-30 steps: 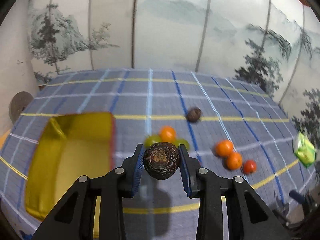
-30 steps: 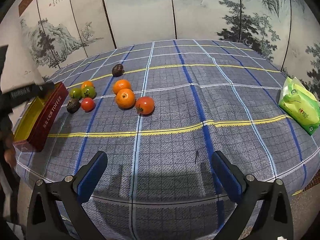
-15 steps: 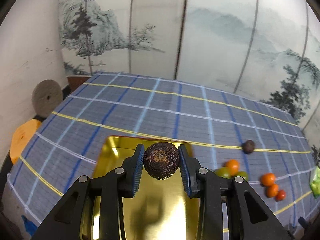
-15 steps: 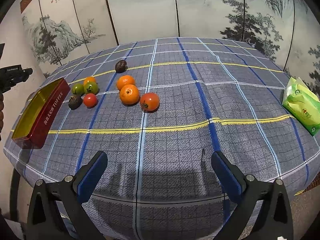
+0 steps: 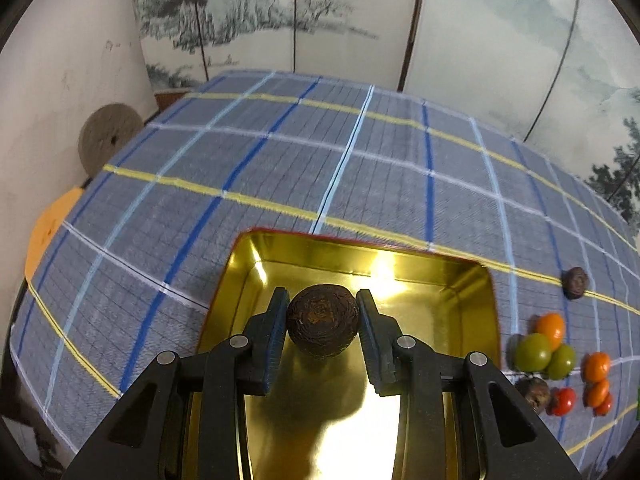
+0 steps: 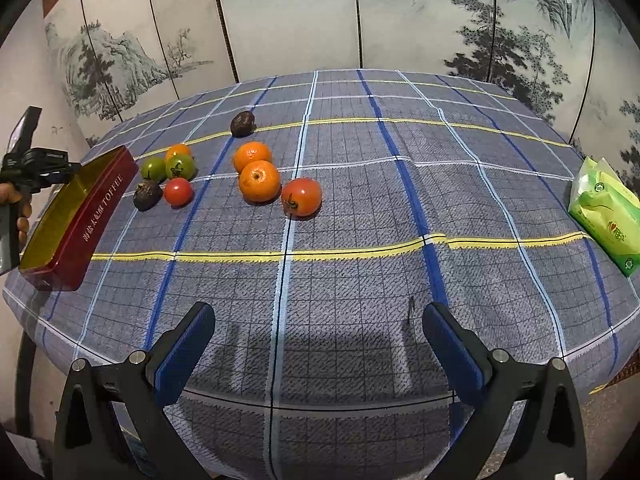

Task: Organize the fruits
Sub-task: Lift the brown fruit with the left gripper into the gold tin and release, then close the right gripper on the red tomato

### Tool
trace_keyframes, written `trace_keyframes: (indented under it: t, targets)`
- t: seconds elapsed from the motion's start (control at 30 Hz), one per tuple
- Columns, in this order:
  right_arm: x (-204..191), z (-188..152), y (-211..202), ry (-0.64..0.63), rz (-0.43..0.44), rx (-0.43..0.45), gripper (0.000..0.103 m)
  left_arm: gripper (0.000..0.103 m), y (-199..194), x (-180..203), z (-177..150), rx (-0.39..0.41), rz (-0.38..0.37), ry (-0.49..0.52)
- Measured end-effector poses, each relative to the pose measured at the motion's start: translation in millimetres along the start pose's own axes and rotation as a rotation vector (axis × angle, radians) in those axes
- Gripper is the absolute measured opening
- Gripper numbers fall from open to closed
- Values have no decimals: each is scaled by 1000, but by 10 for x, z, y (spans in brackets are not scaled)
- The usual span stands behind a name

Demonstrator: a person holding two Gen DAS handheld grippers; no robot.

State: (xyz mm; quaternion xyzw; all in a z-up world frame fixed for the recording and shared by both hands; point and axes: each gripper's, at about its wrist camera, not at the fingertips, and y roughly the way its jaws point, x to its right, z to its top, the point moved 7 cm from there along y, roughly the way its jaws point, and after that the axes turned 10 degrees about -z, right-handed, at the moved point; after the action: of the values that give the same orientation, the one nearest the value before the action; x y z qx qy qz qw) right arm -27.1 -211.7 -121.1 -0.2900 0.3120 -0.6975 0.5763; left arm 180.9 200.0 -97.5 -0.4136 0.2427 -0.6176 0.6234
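My left gripper is shut on a dark brown wrinkled fruit and holds it over the gold inside of the red tin tray. The tray stands at the table's left edge in the right wrist view, with the left gripper's body above it. Beside the tray lie two green tomatoes, a small orange, a red tomato and a brown fruit. Two oranges, a red tomato and another brown fruit lie further right. My right gripper is open and empty above the table's front edge.
A green tissue pack lies at the table's right edge. A painted folding screen stands behind the table. A grey disc and an orange object sit left of the table by the wall.
My left gripper has carried the brown fruit from above the fruit cluster leftward to over the tray and lower into it. The right gripper has barely moved.
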Motion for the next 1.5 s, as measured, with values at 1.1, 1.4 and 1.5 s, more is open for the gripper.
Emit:
trace_keyframes:
  t: [1.1,1.4,1.5]
  targets:
    - [28,393,275,-65,51,45,103,86,-996,-169,-384,215,-134,12]
    - [-200,568,804,-149,90,-24,49,88,-1542,-73,-1712,206,-239,103]
    - [-293,594,826,-169,126,-19,48,88,-1491,-93,-2071,155,-266,74]
